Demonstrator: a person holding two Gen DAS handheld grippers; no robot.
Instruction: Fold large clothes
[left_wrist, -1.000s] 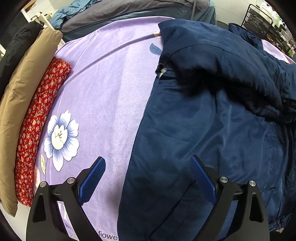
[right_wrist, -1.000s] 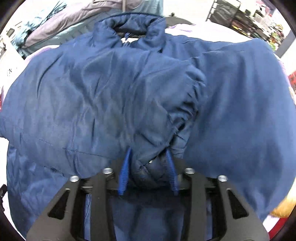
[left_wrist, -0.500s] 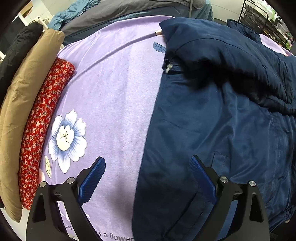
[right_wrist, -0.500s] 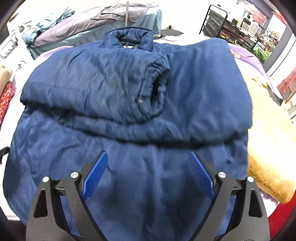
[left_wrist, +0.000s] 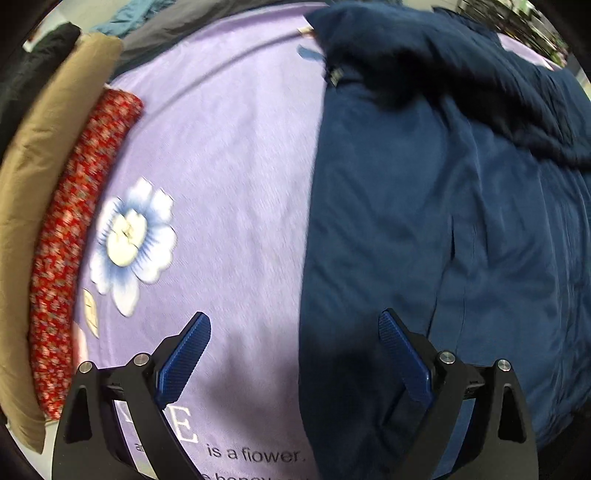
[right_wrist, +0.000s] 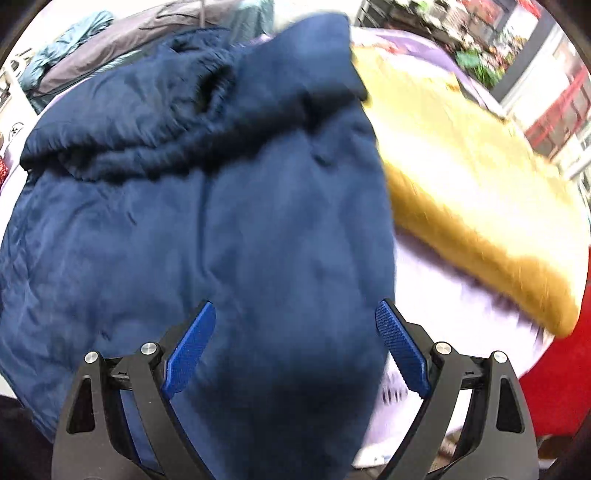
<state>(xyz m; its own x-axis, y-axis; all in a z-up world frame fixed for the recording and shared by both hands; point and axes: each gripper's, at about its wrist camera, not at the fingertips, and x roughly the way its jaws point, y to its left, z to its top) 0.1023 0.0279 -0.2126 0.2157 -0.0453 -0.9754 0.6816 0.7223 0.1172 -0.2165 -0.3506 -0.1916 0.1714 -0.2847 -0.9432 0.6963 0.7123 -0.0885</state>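
Left wrist view shows the big navy-blue padded jacket (left_wrist: 424, 221) lying spread over the right half of a lilac bedsheet printed with a white-and-blue flower (left_wrist: 229, 166); its straight side edge runs down the middle of the picture, and a sleeve is already folded across the chest near the top. From the right wrist view the same jacket (right_wrist: 221, 221) fills the middle, the folded sleeve with its gathered cuff bunched at the upper left, the lower body smooth and flat.

By its look the jacket is soft, puffy and fairly light, with a smooth, slippery shell; I judge that it will slump and slide rather than hold a crease, so a pinch right on the seamed hem or side edge should hold better than a grab at the loose filling.

The left gripper (left_wrist: 293, 356) stands wide apart and empty, one pad over the sheet, the other over the jacket's edge. The right gripper (right_wrist: 295, 345) is likewise spread wide with nothing clamped, hovering over the lower right part of the jacket.

Beside the jacket on the right lies a mustard-yellow fuzzy garment (right_wrist: 461, 184). Along the sheet's left edge sit a red flowered fabric roll (left_wrist: 74, 240) and a tan padded garment (left_wrist: 33, 177).
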